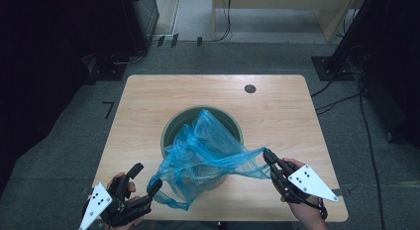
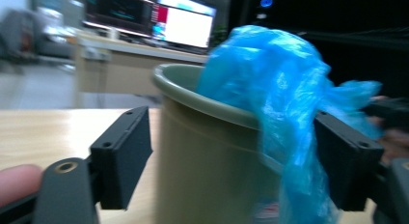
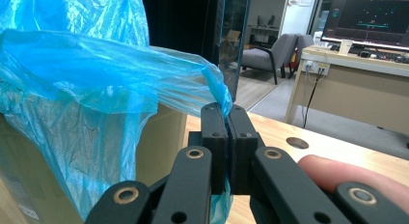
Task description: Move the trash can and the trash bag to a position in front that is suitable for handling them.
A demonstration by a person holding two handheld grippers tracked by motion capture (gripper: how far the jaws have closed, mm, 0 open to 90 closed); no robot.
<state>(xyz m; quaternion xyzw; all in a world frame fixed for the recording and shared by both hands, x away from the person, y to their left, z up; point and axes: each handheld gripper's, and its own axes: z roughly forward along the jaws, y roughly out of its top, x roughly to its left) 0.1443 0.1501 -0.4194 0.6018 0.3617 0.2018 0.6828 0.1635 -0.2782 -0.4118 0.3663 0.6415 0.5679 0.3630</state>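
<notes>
A green round bin stands in the middle of the wooden table. A thin blue plastic bag sits partly inside it and spills over its near rim. My right gripper is shut on a stretched corner of the bag, pulled out to the bin's right. The right gripper view has the jaws of this gripper pinching the film, with the bag over the bin. My left gripper stands open at the near left. In its own view this gripper frames the bin, and the bag hangs beside one jaw.
A round cable hole lies at the table's far right. A loop of the bag trails near the table's front edge. Desks with monitors and a chair stand beyond the table. Cables run across the floor.
</notes>
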